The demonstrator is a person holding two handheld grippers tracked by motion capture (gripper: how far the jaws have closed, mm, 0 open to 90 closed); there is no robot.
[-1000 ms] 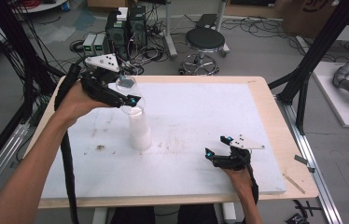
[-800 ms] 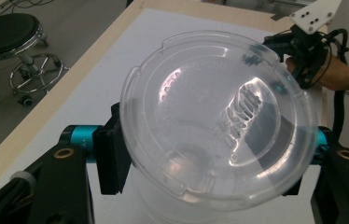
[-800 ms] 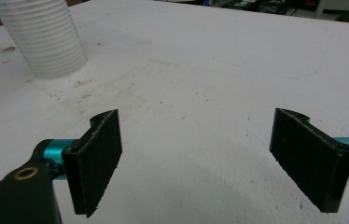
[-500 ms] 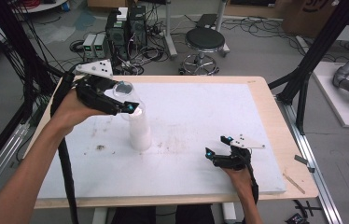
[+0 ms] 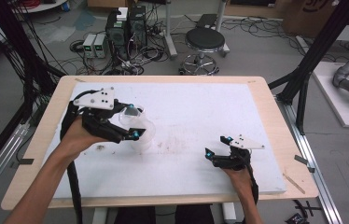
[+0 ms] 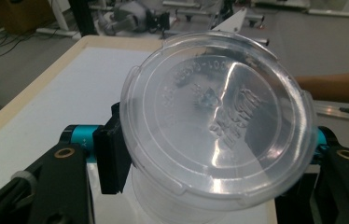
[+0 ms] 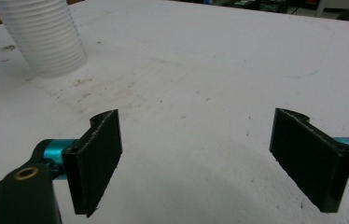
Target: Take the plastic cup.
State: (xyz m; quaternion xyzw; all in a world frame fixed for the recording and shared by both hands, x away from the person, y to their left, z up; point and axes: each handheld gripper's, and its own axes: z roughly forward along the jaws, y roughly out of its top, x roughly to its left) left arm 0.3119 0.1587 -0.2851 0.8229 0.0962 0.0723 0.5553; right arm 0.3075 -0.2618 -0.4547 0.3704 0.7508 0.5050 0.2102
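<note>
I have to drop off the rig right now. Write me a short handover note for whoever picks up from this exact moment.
Left gripper: shut on a clear cup, holding it by the sides above the cup stack, bottom toward its camera.
Right gripper: open, holding nothing, low over the table on the right side.
Things: the ribbed white stack stands upright on the table's left half, right under the held cup.
Done: one cup is gripped and sits at the top of the stack.
Left: I cannot tell whether it is fully free of the stack; finish that move, probably steadying the stack with the right gripper.
</note>
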